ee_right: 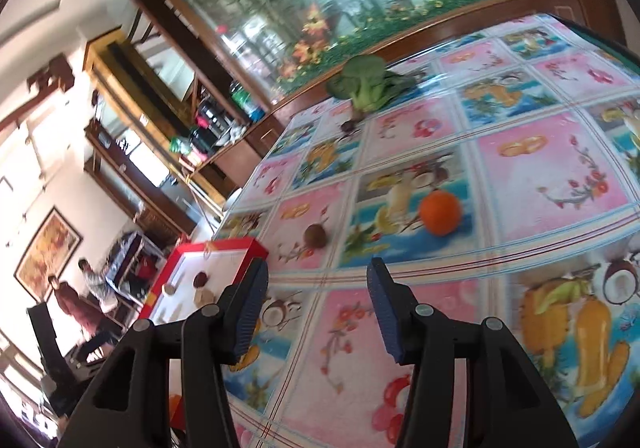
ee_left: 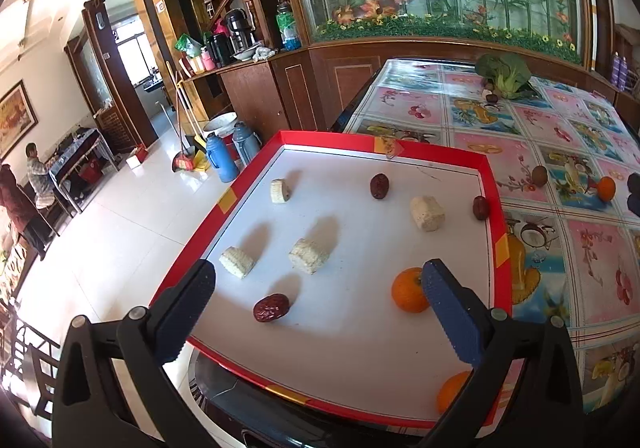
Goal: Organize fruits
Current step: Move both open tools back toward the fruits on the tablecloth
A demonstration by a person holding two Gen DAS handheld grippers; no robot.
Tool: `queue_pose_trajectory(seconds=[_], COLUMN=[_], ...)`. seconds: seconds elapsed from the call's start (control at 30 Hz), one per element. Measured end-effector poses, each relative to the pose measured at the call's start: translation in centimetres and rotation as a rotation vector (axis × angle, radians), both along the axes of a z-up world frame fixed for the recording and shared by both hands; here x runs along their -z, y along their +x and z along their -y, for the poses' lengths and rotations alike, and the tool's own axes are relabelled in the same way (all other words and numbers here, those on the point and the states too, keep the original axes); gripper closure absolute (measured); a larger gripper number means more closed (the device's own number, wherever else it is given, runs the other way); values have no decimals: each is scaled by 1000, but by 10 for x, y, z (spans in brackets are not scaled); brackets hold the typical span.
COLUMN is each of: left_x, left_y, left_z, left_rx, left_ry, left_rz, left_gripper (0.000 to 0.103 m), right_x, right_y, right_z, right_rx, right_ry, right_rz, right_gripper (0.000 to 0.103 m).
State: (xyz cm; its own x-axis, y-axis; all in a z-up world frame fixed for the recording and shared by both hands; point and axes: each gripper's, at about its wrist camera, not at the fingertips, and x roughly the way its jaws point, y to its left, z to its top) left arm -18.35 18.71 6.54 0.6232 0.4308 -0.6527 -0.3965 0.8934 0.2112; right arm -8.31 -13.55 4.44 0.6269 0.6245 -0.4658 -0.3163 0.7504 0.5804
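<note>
Left gripper point(ee_left: 318, 282) & right gripper point(ee_right: 318, 286): same build, matte black plastic arms w/ triangular cutouts, round silver pivot screws, dark-blue ribbed pads point(ee_left: 452, 312) on fingers, sawtooth edges.

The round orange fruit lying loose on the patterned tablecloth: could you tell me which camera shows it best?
The right wrist view: the round orange fruit lies whole and central ahead of the open right gripper. The left wrist view shows it small near the right edge.
</note>
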Motion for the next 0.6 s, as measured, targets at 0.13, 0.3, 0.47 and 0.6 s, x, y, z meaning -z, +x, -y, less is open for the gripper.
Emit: queue_pose_trajectory(seconds=[0.13, 0.3, 0.47, 0.6], left_x=[-1, -5, -11, -14], left_y=[6, 12, 19, 24], left_z=[15, 32, 45, 54], left_rx=[14, 44, 68, 80], left_ry=[40, 57, 68, 80], left_rz=[-11, -14, -13, -10], left_gripper=[0, 0, 0, 0], right_x=[1, -3, -4, -4], right_y=[2, -2, -3, -2], right_z=[7, 4, -2, -3], right_rx=[10, -11, -38, -48], right_ry=[32, -5, -28, -23], right_rz=[-17, 10, 24, 23], right_gripper=[52, 52, 51, 51])
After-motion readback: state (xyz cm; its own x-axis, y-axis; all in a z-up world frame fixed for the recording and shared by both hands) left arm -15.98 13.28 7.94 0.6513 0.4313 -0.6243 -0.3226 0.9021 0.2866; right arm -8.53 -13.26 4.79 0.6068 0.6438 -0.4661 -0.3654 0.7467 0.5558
